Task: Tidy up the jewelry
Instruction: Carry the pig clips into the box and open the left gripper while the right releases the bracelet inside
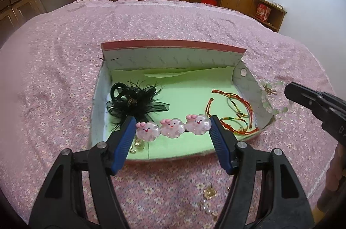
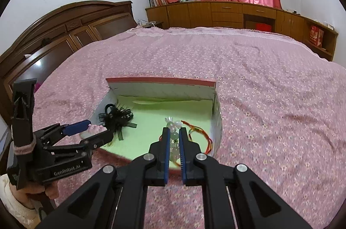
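Note:
An open box (image 1: 248,81) with a green lining lies on the bed. My left gripper (image 1: 173,120) is shut on a pink pig hair clip (image 1: 172,127) by its two ends, above the box's front part. A black feather hair tie (image 1: 134,101) lies inside at left, and red and green cord bracelets (image 1: 235,112) at right. My right gripper (image 2: 173,131) is shut on a pale green bead bracelet (image 2: 174,127), held above the box's right side; the bracelet (image 1: 270,97) hangs from that gripper's tip in the left wrist view.
Gold earrings (image 1: 209,193) lie on the pink floral bedspread (image 1: 64,77) near the box's front. More gold pieces (image 1: 137,145) sit in the box's front left corner. A wooden headboard (image 2: 64,34) stands left, cabinets (image 2: 237,12) behind the bed.

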Tool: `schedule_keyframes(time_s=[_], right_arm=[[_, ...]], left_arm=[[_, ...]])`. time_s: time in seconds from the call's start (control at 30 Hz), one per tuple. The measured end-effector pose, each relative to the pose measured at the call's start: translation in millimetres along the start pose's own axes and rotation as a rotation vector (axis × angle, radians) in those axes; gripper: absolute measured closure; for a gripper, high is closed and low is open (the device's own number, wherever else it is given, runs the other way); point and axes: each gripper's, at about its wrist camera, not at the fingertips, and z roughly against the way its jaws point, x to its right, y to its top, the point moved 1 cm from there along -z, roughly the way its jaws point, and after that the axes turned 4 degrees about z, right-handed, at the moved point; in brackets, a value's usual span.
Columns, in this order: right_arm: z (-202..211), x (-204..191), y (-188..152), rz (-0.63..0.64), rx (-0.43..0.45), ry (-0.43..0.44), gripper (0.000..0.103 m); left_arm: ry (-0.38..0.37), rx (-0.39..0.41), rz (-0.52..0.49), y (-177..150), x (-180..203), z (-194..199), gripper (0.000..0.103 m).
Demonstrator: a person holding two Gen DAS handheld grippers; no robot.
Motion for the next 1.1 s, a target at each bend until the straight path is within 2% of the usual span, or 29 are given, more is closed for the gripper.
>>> schedule_keyframes(time_s=[0.5,0.83,1.1], right_arm=[[-80,26,24,-0.062,-0.083,0.009,0.094],[-128,41,22,-0.082,-0.148,-0.031,0.094],[-145,53,20,-0.075,-0.175,-0.079,0.093]], left_arm=[[0.012,-0.056,0.021,3,1,-53,0.042],[0.047,-0.058,-0.006,-3,3,-70,0.042],[0.057,-0.054,-0.012,-1,3,-74,0.041]])
